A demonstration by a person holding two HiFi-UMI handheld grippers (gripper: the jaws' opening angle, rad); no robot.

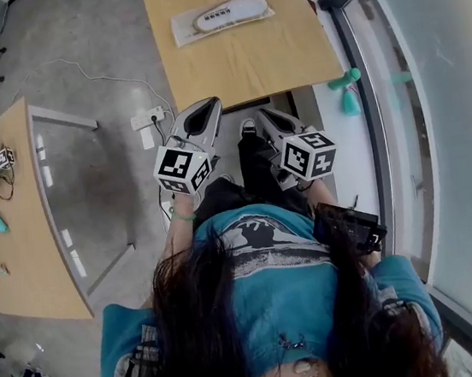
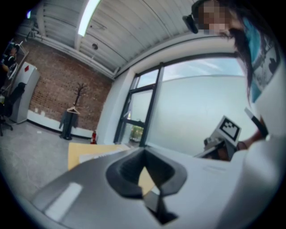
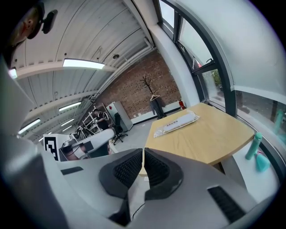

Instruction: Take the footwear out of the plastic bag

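- Plastic bag (image 1: 222, 17): clear and flat, lying at the far end of the wooden desk (image 1: 246, 66), well apart from both grippers.
- Footwear (image 1: 232, 11): pale, long, flat-soled shape inside the bag, probably a slipper or sandal. Too small to tell whether one piece or a pair.
- Left gripper (image 1: 206, 105): jaws pressed together, nothing between them. Held just short of the near desk edge.
- Right gripper (image 1: 266, 117): jaws pressed together, empty. Just beside the left one, tilted down toward the desk.
- Handling, as judged: contents likely light, soft and bendable. Film thin and slippery, likely to crumple and to slide on the smooth desk top.
- Hold, as judged: one set of jaws pinching loose film at a bag end, clear of the contents, as an anchor. Other set entering the mouth and pinching the sole edge or heel. Which end is open cannot be told from here.
- Task status: not yet begun, bag untouched.
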